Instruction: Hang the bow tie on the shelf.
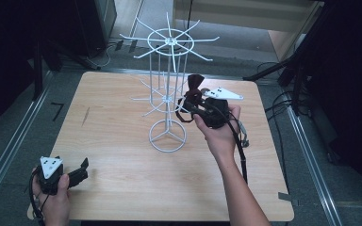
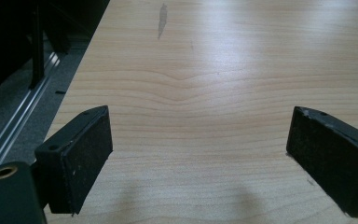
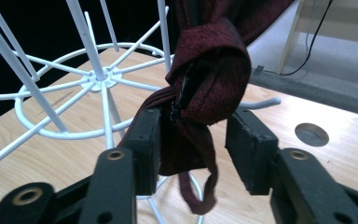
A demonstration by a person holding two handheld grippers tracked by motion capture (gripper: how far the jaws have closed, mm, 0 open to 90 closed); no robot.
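- Standing part open, the right claw [image 3: 193,140] has its jaws on either side of a dark red bow tie [image 3: 209,70]; the left-hand pad in the right gripper view appears to touch the cloth, the other stands clear, so no grip holds.
- The bow tie hangs on a lower arm of the white wire rack [image 1: 168,94], its strap loop drooping beneath the jaws.
- The rack stands mid-desk [image 1: 122,188] on its ring base, upright.
- The left claw [image 2: 200,154] rests wide open and empty near the desk's near left corner, well apart from the rack.
- Judgement: the step is releasing the tie onto the hook. Done well, the jaws should open further and draw straight back, without snagging the strap loop or nudging the light rack.
- Risk: cloth clinging to a pad could drag the tie off its arm.
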